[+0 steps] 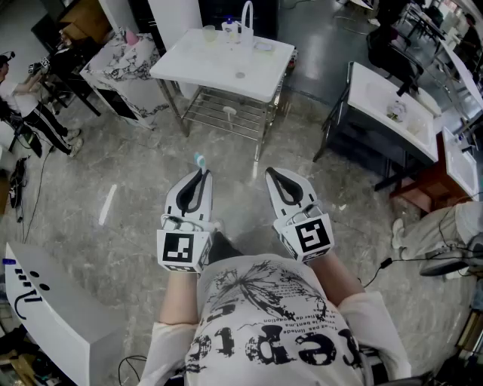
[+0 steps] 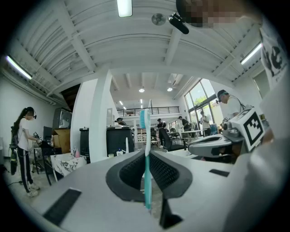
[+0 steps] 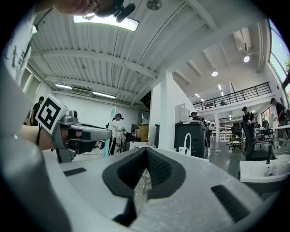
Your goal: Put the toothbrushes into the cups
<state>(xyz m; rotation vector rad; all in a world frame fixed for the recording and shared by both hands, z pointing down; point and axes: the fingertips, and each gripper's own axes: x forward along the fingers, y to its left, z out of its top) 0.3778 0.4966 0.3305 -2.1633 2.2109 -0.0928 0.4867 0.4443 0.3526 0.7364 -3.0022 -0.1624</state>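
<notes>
My left gripper [image 1: 202, 174] is shut on a teal toothbrush [image 1: 200, 160], whose bristle head sticks out past the jaw tips. In the left gripper view the toothbrush [image 2: 146, 158] stands upright, clamped between the closed pads of the left gripper [image 2: 146, 152]. My right gripper [image 1: 270, 174] is beside it at the same height, shut with nothing in it; in its own view the right gripper [image 3: 145, 150] has its jaws pressed together and empty. Both hang over the floor, well short of a white table [image 1: 189, 64] that carries a clear cup [image 1: 209, 32].
A white looped faucet-like piece [image 1: 247, 19] stands at the table's back edge. A second white table [image 1: 381, 94] is at the right, a marbled table [image 1: 124, 56] at the left with a person [image 1: 34, 105] beside it. A white counter [image 1: 53, 317] lies near my left.
</notes>
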